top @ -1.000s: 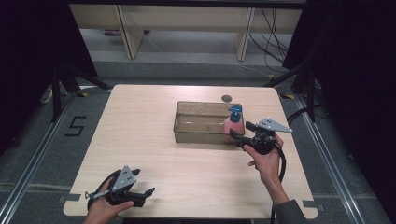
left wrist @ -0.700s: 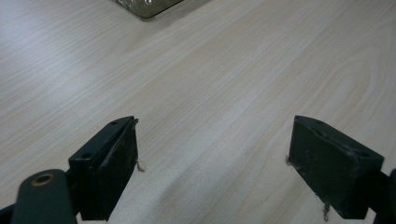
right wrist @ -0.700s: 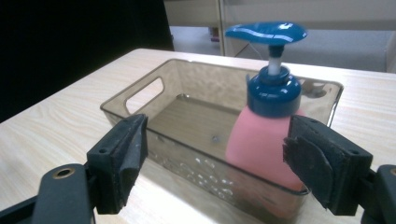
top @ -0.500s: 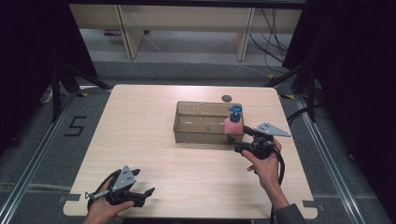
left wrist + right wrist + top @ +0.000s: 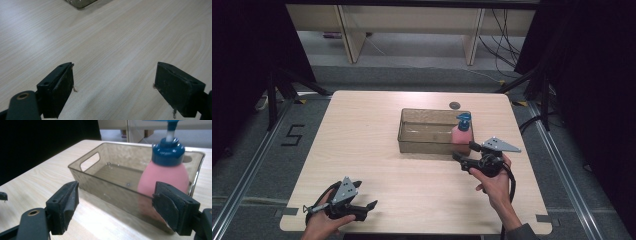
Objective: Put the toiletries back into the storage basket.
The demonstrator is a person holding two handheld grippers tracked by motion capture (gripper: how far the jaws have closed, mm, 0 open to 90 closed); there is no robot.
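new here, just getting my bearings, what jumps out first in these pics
A pink pump bottle with a blue cap stands upright in the right end of a clear smoky plastic bin on the pale wooden table. The right gripper sits open just outside the bin's near wall.

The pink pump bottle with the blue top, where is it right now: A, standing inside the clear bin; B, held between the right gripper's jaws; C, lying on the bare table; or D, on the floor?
A: the pink pump bottle stands upright inside the clear bin, at one end.
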